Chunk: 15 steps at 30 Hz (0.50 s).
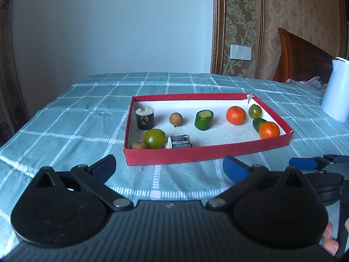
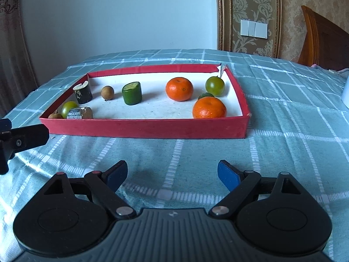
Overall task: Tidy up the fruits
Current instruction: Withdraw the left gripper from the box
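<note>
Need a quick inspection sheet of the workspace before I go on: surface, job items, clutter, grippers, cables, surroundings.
Surface: checked teal cloth, lightly wrinkled.
Job's things: red tray holds two oranges, two green round fruits, two brown round fruits, cut green and dark pieces.
Clutter: white container at the right; small crumb before the tray.
Grippers: left gripper and right gripper open, empty, short of the tray.
Cables: nothing seen.
Surroundings: white wall, patterned wallpaper, wall switches, wooden headboard.

Black ribbed tool (image 1: pixel 169 167) body, twin round discs, silver pivot pins, blue-padded fingers (image 1: pixel 234 168).
</note>
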### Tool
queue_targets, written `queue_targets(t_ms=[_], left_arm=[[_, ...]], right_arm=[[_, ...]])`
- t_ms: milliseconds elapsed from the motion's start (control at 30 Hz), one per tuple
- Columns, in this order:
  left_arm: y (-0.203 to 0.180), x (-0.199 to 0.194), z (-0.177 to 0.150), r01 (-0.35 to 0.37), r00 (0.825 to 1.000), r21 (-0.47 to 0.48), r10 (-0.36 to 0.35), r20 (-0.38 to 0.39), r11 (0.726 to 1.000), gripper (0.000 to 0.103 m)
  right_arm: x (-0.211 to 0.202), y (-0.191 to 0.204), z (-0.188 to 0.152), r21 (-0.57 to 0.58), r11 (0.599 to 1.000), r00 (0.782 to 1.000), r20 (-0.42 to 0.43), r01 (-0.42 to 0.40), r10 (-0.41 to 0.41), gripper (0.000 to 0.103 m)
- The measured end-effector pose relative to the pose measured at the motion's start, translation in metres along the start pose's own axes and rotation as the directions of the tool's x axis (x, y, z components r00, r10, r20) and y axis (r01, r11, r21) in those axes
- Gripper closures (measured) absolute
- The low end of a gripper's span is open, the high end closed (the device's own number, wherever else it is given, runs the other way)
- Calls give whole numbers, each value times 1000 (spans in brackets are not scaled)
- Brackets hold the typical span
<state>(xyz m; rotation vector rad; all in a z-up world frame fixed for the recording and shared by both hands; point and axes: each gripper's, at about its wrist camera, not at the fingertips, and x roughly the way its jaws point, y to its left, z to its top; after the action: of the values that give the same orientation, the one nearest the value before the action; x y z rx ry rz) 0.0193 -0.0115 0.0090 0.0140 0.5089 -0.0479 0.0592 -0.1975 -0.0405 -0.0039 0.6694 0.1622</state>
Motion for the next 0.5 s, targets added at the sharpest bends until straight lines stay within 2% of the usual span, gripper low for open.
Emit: queue_targets(t_ms=[233,500], left_arm=[[1,-9,3,-7,998,18,6,59,1000,0],[0,-12,6,-46,996,37,43,72,998,0]], right_arm=[[1,10,2,-23,1000,1000,3,-3,3,13],[-1,15,4,-18,1000,1000,14,-9,10,13]])
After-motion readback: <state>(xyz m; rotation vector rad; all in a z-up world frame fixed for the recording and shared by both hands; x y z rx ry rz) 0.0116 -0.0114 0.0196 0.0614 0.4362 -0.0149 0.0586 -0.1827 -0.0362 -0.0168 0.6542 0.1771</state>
